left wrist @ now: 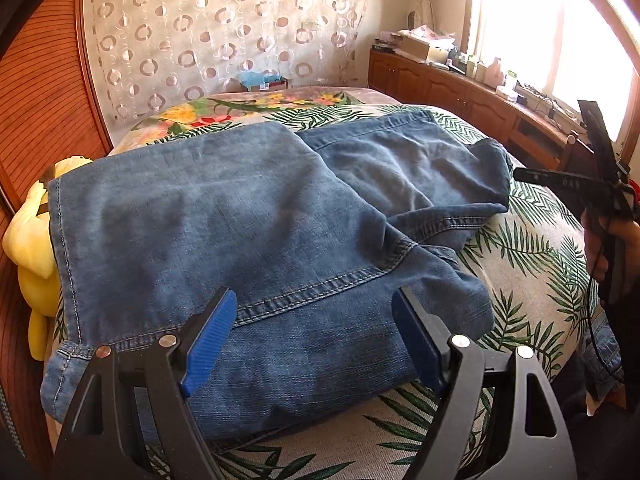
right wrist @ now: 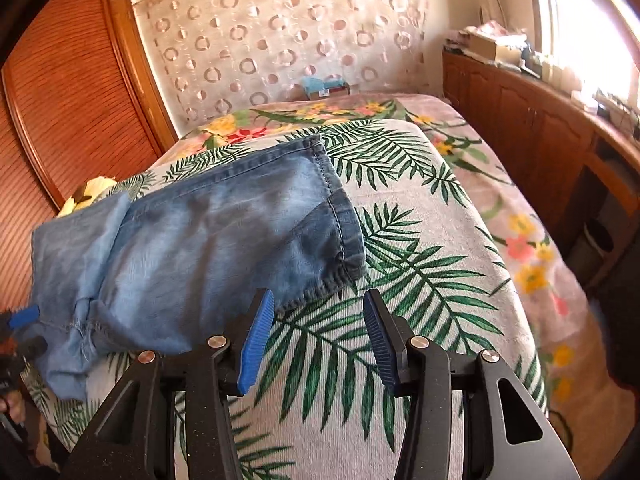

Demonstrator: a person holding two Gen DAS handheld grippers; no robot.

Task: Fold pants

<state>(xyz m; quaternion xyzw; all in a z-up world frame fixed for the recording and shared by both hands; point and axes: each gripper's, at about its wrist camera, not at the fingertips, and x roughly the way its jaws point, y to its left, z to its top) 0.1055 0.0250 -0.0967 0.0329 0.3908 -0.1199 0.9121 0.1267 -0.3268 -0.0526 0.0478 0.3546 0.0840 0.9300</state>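
a bedroom with a circle-patterned curtain [left wrist: 224, 36] behind a bed [left wrist: 532, 248] under a palm-leaf cover. in the left wrist view the jeans [left wrist: 248, 224] lie partly folded across the bed, filling the middle, one folded part reaching toward 1 o'clock. a yellow plush toy [left wrist: 28, 248] sits at 9 o'clock, just beside the denim, against a slatted wooden door [left wrist: 40, 92]. a wooden cabinet [left wrist: 448, 84] with clutter runs under the window at 2 o'clock. the left hand-held gripper [left wrist: 314, 338] hangs over the near denim, jaws wide apart, holding nothing. the right hand-held gripper [left wrist: 600, 184] shows at 3 o'clock, clear of the jeans.

in the right wrist view the jeans [right wrist: 200, 248] lie from 9 to 11 o'clock, the hem nearest. the right hand-held gripper [right wrist: 318, 340] is partly open, empty, over bare cover.
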